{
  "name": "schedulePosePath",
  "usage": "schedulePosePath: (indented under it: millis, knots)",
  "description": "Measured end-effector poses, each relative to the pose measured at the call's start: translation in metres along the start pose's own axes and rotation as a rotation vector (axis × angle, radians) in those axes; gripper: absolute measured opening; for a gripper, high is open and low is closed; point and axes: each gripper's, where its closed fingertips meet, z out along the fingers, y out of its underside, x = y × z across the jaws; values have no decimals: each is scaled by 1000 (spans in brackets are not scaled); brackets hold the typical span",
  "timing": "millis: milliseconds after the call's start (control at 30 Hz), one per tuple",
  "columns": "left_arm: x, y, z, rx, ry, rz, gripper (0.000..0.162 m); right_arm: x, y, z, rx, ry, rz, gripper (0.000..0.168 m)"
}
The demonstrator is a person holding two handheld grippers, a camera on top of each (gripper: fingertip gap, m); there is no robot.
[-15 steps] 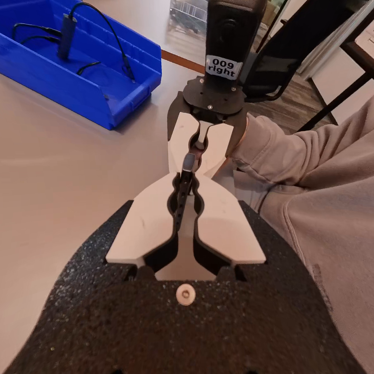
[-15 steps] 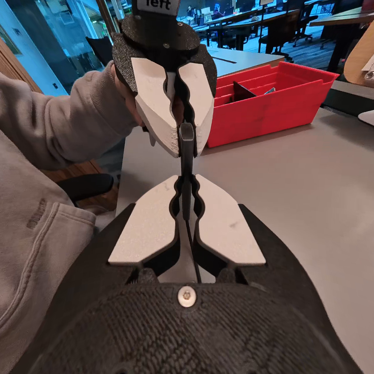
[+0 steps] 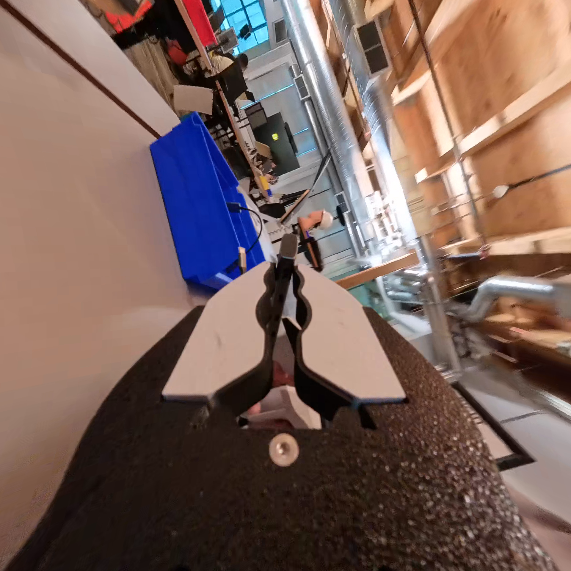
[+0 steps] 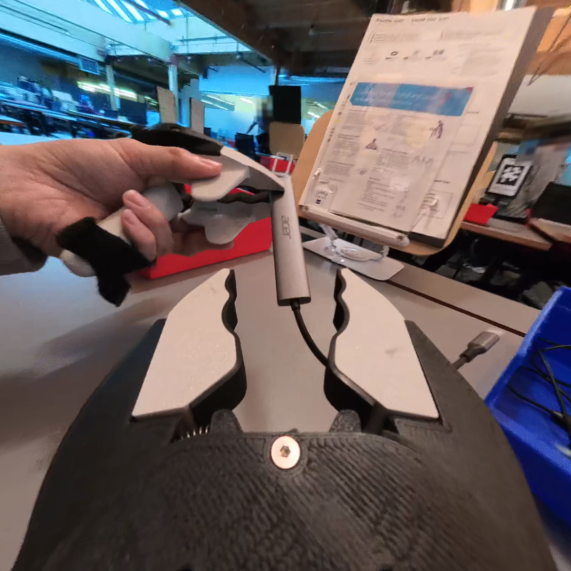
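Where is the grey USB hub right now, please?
In the right wrist view, the grey USB hub hangs from the shut left hand-held gripper, above the table, beyond the open right hand-held gripper.

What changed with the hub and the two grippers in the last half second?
The right gripper opened and let go of the grey hub, which now hangs tilted from the left gripper alone. The left gripper swung up and rolled sideways. Its grip stayed shut.

Left wrist view is rolled sideways, close behind its fingers, looking along the grey tabletop toward the blue plastic bin. Right wrist view sits level, low; both share that bin.
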Motion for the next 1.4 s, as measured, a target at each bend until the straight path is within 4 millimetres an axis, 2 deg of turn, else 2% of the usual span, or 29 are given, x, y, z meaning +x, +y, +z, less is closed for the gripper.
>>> schedulePosePath:
  millis: [67, 167, 333, 500, 633, 733, 833, 867, 933, 1067, 1133, 1200, 1267, 1300, 1367, 1400]
  knots:
    - [-5, 9, 2, -22, 22, -74, 9, 4, 2, 1, 3, 6, -61, 65]
    - [-5, 21, 6, -54, 73, -182, 9, 10, 7, 0, -7, -12, -102, 59]
    - [-8, 25, 12, -47, 71, -243, 9, 7, 6, -9, 82, -60, -136, 31]
    - [-15, 28, 18, -30, 37, -281, 9, 8, 10, -12, 107, -35, -158, 28]
    - [-21, 30, 20, -12, 21, -310, 9, 9, 11, -13, 118, -58, -105, 24]
    - [-28, 30, 20, 2, -15, -308, 9, 9, 20, -11, 76, -66, -41, 23]
    - [-31, 31, 19, -28, -79, -139, 11, 11, 20, -11, 71, -77, 55, 24]
    - [-27, 30, 18, -43, -100, -36, 16, 15, 20, -11, 78, -64, 92, 24]
    - [-7, 24, 11, -50, -114, 227, 21, 27, 19, -14, 99, -48, 171, 24]
    - [39, -1, -24, -67, -165, 740, 24, 39, 18, -18, 125, -40, 240, 24]
    - [40, -29, -55, -91, -303, 948, 24, 37, 17, -18, 132, -64, 244, 24]
    - [27, -60, -94, -174, -482, 1109, 23, 41, 16, -19, 149, -55, 264, 24]
    - [2, -84, -137, -338, -654, 1208, 22, 44, 16, -20, 156, -69, 307, 24]
    - [-15, -92, -162, -450, -751, 1219, 22, 45, 16, -20, 158, -71, 318, 24]
    - [-54, -103, -215, -684, -971, 1130, 22, 44, 17, -18, 149, -73, 303, 24]
    - [-68, -107, -235, -755, -1041, 1085, 22, 40, 18, -16, 135, -84, 285, 23]
